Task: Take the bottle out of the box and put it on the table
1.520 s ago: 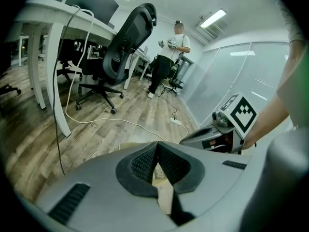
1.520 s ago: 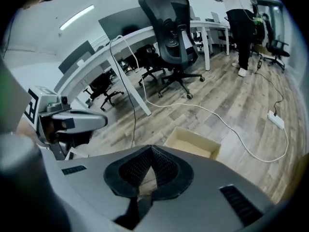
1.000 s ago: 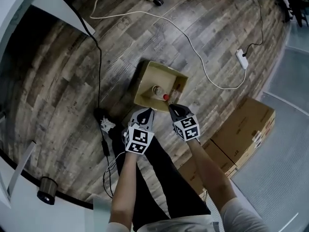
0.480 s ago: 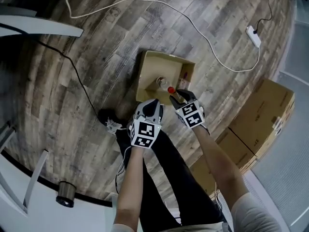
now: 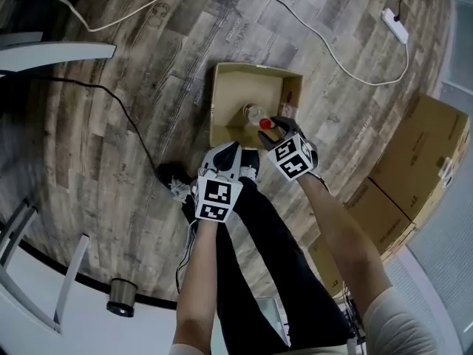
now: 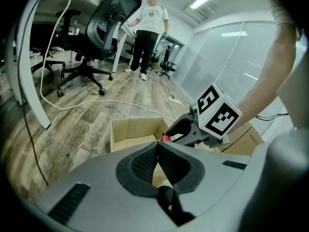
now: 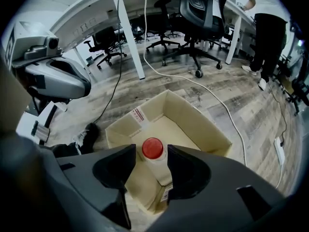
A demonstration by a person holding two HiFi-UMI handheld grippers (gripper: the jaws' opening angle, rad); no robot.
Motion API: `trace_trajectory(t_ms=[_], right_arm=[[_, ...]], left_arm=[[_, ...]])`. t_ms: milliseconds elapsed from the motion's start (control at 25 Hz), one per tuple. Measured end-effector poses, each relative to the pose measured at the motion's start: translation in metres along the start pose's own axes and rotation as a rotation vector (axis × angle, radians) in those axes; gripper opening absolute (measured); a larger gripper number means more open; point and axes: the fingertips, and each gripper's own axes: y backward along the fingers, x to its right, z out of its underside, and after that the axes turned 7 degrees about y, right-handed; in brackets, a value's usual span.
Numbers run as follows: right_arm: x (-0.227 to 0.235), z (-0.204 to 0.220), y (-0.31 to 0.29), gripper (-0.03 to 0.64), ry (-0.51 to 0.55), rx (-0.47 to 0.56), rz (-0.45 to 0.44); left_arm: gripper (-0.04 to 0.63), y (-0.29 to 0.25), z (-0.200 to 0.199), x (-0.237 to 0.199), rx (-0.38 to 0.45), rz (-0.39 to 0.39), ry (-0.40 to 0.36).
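Note:
An open cardboard box (image 5: 219, 111) stands on the wooden floor. Upright inside it is a pale bottle (image 5: 253, 113) with a red cap (image 7: 152, 148). My right gripper (image 5: 276, 128) points steeply down over the box's near right corner. Its jaws have just been opening and now stand open on either side of the cap (image 5: 264, 124) without touching it; in the right gripper view the gripper (image 7: 150, 159) frames the bottle (image 7: 158, 172). My left gripper (image 5: 232, 149) hovers at the box's near edge. In the left gripper view the gripper (image 6: 157, 145) is shut on nothing.
Stacked closed cartons (image 5: 417, 161) stand to the right. A white cable (image 5: 332, 32) with a power strip (image 5: 394, 24) runs behind the box, a black cable (image 5: 111, 102) to the left. My legs (image 5: 255, 250) are just below the grippers. Office chairs (image 7: 203, 13) and a standing person (image 6: 148, 28) are farther off.
Both grippers have come down toward the box. The right gripper's jaws went from shut to open and now straddle the bottle's red cap. The left gripper stayed shut.

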Motion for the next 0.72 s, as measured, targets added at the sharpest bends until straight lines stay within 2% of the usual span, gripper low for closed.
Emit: trace_trajectory(t_ms=[120,440,560,720], right_arm=[[0.001,0.003,-0.007,0.238,0.04,-0.014,0.007],[-0.001,0.005,-0.022,0.238,0.208,-0.083,0.011],[-0.001,0.007,-0.024,0.186,0.261,-0.107,0.017],[-0.005,0.004,-0.028,0.183,0.28,-0.13,0.022]], left_arm=[[0.015,0.002,0.008,0.002,-0.01,0.004,-0.018],[0.015,0.0,0.027,0.009,-0.018,0.004,0.0],[0.015,0.001,0.024,0.013,-0.001,0.008,-0.009],[0.015,0.009,0.028,0.008,0.01,-0.001,-0.005]])
